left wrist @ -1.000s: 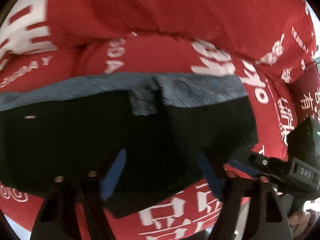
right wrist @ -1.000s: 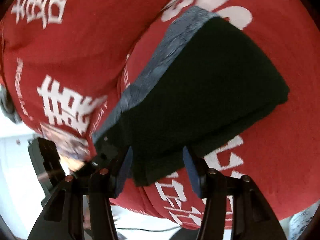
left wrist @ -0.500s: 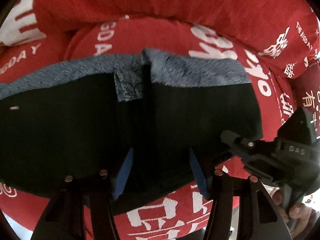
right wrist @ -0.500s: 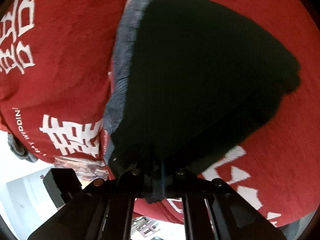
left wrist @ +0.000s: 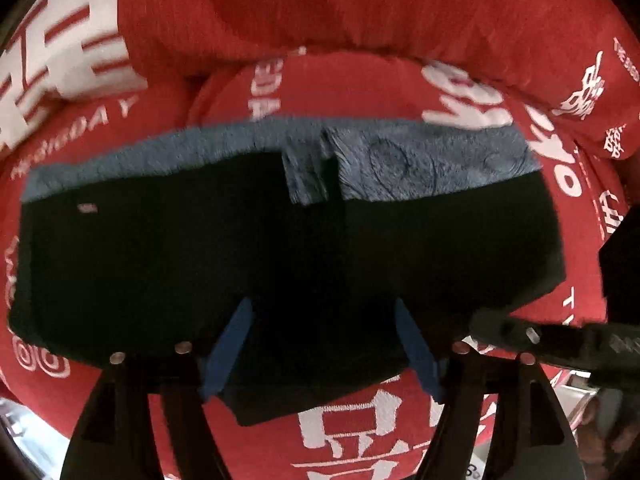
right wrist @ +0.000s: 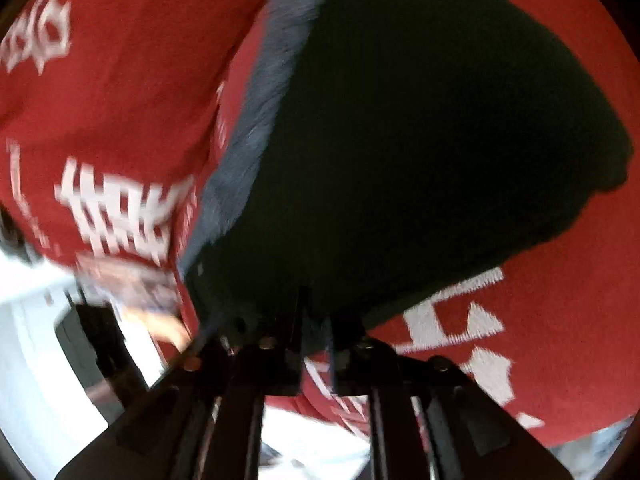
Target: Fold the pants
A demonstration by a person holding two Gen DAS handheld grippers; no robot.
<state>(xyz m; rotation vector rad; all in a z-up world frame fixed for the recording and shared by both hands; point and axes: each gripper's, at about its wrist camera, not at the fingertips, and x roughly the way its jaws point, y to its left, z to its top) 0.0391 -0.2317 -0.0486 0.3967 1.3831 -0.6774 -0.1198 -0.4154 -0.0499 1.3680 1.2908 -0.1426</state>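
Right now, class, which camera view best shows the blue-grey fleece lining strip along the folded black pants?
The left wrist view: the blue-grey fleece lining strip runs across the frame, texture visible, above the black pants. The right wrist view shows it only as a blurred, slanted edge.

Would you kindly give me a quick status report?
Left gripper open over black fleece-lined pants. Right gripper shut on pants hem. Nothing blocking on red printed blanket.
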